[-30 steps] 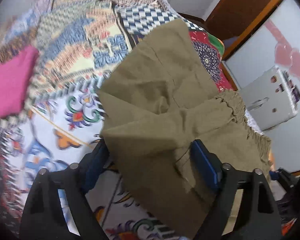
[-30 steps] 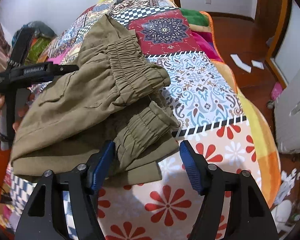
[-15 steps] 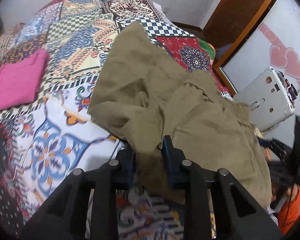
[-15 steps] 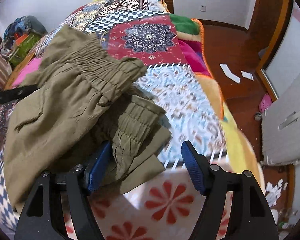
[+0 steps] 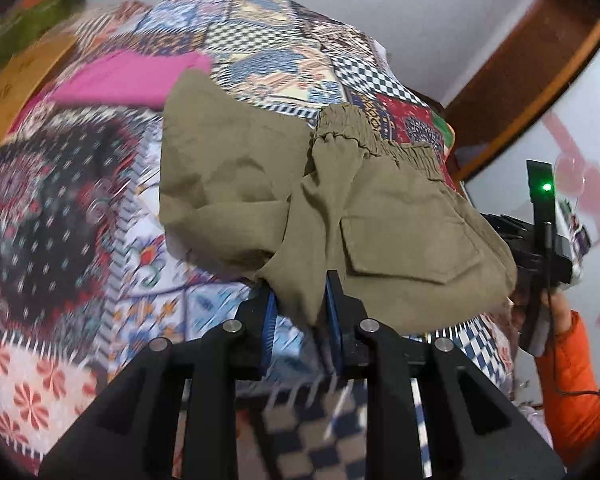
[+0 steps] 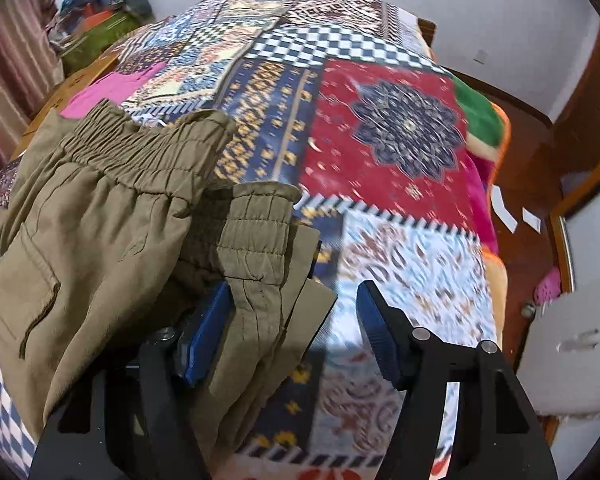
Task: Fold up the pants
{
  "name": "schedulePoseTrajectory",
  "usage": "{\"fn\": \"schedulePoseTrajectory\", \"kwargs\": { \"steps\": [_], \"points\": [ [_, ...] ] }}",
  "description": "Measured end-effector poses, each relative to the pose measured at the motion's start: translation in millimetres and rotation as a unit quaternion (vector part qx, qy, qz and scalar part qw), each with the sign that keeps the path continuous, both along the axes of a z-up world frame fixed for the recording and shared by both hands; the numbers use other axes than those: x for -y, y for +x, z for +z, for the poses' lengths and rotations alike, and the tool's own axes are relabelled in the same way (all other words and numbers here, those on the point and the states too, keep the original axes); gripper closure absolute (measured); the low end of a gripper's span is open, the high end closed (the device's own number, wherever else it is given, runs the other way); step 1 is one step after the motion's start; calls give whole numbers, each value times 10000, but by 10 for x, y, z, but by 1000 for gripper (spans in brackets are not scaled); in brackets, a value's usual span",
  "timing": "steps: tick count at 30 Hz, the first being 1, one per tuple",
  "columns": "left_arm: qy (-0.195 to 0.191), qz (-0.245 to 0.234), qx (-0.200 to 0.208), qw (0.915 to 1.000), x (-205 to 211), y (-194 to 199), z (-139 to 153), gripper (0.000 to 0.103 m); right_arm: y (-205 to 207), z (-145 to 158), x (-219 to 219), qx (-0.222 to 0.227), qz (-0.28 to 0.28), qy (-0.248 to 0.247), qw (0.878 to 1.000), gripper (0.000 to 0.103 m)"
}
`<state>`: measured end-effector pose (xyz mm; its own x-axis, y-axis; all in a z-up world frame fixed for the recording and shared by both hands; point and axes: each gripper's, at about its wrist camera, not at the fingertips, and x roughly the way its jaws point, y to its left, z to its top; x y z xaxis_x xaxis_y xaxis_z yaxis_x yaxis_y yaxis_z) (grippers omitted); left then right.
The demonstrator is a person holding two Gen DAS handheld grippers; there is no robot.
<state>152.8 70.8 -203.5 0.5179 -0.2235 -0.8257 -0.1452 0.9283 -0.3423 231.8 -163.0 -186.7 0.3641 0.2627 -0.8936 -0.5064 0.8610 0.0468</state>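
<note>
Meanwhile the left tool (image 5: 300, 304) clamped a fold of the pants (image 5: 380, 216), bunched over the bed (image 5: 60, 208). Right tool (image 6: 296, 328) was closing, a cuffed leg between its jaws but not yet pinched.

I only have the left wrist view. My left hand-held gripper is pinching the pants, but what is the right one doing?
Observer: The right hand-held gripper has no pinch yet. Its jaws are closing, with a gathered cuff of the pants between them, lying against the left pad only.
Operator: Is anything lying on the bedspread past that cuff?
Observer: No, the bedspread beyond the cuff shows only its red and blue patches.
Operator: Anything on the floor on that side?
Observer: Yes, two white paper scraps lie on the wooden floor beside the bed.
</note>
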Motion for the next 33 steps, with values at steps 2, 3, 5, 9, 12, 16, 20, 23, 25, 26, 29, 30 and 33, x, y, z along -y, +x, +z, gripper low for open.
{"fn": "schedulePoseTrajectory", "kwargs": {
  "steps": [2,3,5,9,12,16,20,23,25,26,29,30,33],
  "points": [
    [29,44,-11,10000,-67,-79,50,80,-12,58,-30,-4,66,-65,10000,42],
    [83,29,8,10000,-74,-108,73,80,-31,84,-21,13,76,-96,9999,42],
    [233,11,46,9997,-97,-159,121,80,-114,196,32,194,60,-221,9996,42],
    [569,109,-81,9983,-173,-273,120,80,-266,428,237,460,-150,-244,9985,41],
    [421,281,-139,9986,-325,-365,84,80,-379,635,390,517,-346,38,9981,40],
    [401,400,-26,9984,-517,-363,159,80,-543,798,359,553,-406,399,9968,40],
    [713,191,113,9972,-552,-234,282,80,-704,835,221,401,-352,731,9959,37],
    [865,-208,106,9960,-504,-54,276,80,-773,744,135,179,-328,869,9955,36],
    [890,-462,33,9950,-468,40,213,74,-807,634,59,-29,-304,852,9959,36],
    [891,-611,-20,9941,-443,94,162,71,-811,548,11,-139,-296,802,9962,36],
    [939,-835,-152,9920,-396,233,7,66,-836,416,-22,-256,-295,740,9965,36],
    [956,-889,-167,9913,-387,265,-32,66,-823,382,-14,-280,-320,733,9964,36],
    [967,-787,-281,9918,-418,353,-139,66,-749,316,15,-195,-435,577,9972,35]
  ]
}}
